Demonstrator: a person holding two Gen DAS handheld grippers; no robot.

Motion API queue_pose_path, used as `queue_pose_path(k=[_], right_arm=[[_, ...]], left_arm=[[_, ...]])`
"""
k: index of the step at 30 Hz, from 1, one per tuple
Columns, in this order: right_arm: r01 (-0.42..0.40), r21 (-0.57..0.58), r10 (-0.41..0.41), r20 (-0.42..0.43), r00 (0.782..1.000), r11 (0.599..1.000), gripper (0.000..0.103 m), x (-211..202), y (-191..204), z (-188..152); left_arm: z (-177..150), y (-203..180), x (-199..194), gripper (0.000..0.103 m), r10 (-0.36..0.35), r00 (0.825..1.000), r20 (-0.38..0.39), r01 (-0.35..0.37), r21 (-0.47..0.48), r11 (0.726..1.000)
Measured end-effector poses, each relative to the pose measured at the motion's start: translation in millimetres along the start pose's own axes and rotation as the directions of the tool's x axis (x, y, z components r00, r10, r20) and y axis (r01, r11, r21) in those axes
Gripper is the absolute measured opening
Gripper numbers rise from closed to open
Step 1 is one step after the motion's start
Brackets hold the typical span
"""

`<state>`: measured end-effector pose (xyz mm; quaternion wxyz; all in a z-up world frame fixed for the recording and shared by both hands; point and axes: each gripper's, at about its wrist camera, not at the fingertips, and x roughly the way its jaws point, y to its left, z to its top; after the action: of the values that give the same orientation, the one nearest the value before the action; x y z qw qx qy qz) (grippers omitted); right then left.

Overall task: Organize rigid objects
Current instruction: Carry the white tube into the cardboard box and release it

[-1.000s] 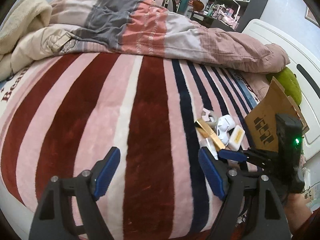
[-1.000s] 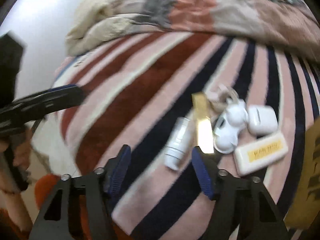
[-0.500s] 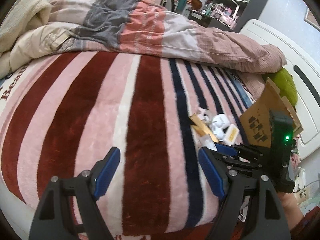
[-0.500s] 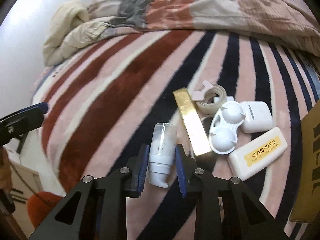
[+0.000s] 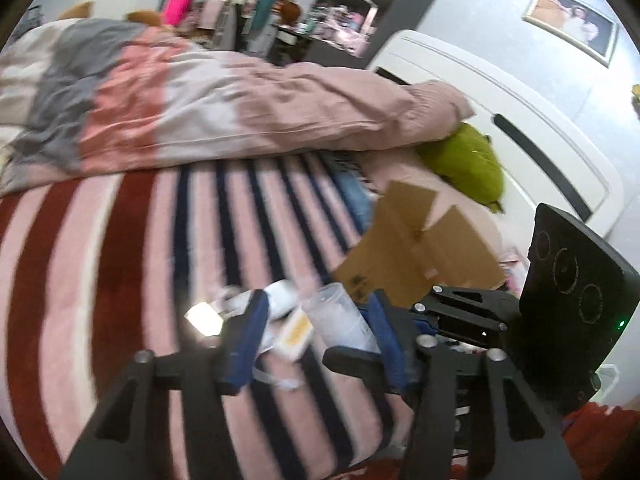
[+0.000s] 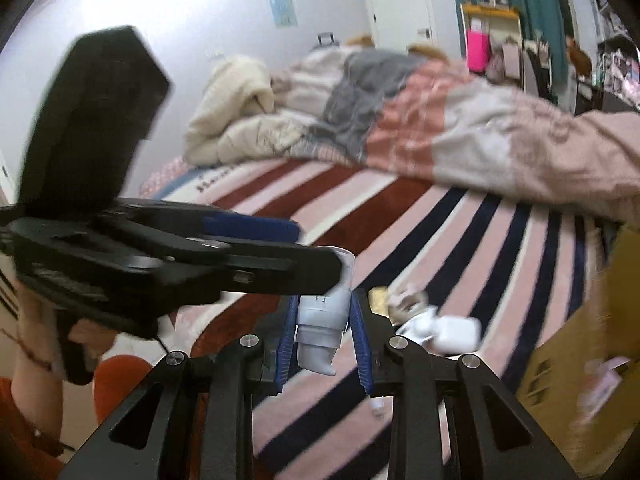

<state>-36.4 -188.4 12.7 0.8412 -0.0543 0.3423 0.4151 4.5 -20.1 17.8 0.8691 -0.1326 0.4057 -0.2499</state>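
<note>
My right gripper point(image 6: 325, 334) is shut on a small white bottle with a clear cap point(image 6: 325, 320) and holds it lifted above the striped blanket. In the left wrist view the same bottle point(image 5: 340, 318) sits between my left gripper's point(image 5: 316, 334) blue fingers, which stand apart around its clear cap end. The left gripper point(image 6: 296, 248) crosses the right wrist view from the left, its tip at the bottle's cap. On the blanket lie a gold bar point(image 5: 204, 318), a white earbud case point(image 6: 456, 332), a white-and-yellow box point(image 5: 296, 334) and a tape roll point(image 6: 408, 302).
An open cardboard box point(image 5: 420, 252) stands at the right on the bed, also seen in the right wrist view point(image 6: 580, 340). A rumpled quilt point(image 5: 200, 108) lies across the far side. A green plush point(image 5: 468, 164) rests by the white headboard point(image 5: 520, 128).
My right gripper has lifted the white bottle off the blanket. My left gripper has swung right and come up around the bottle's cap end.
</note>
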Motion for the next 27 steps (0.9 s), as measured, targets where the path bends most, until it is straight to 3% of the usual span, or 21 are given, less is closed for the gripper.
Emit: queue_pose_path(k=[2,10,16,20,22,24,26,27], right_arm=[[0.027,0.008,-0.027,0.034,0.999,1.0,0.022,-20,-16,1],[0.13,0.13,-0.141,0.08,0.987,0.983,0.022,-87,-104,-15],[0.18,0.202,-0.176,-0.036,0.984,0.963,0.021,-96,-154,-34],[0.169,0.203,-0.149,-0.111,0.983,0.964,0.02,-88,-166,-36],[0.197,0.162,-0.176,-0.137,0.975,0.967,0.02,-85,-165,-36],[0.212,0.146,-0.19,-0.153,0.97,0.966,0.02,-82,-165,-36],[0.209,0.161,-0.185,-0.151,0.971,0.965,0.021,-84,-167,-36],[0.209,0.169,-0.184,-0.149,0.971,0.963,0.021,-83,-168,-35]], left_arm=[[14,-19,13,0.029,-0.064,0.998,-0.001,0.064,0.02,0.998],[55,-105,100,0.029,-0.121,0.985,-0.123,0.137,0.126,0.983],[54,-135,155,0.029,-0.054,0.963,-0.266,0.1,0.163,0.982],[53,-129,166,0.029,-0.031,0.955,-0.295,0.081,0.158,0.984],[54,-128,167,0.029,-0.024,0.956,-0.292,0.072,0.156,0.985],[55,-124,163,0.032,-0.01,0.959,-0.282,0.056,0.156,0.986],[57,-120,153,0.05,0.004,0.967,-0.255,0.037,0.155,0.987],[58,-119,149,0.053,0.01,0.97,-0.242,0.028,0.153,0.988]])
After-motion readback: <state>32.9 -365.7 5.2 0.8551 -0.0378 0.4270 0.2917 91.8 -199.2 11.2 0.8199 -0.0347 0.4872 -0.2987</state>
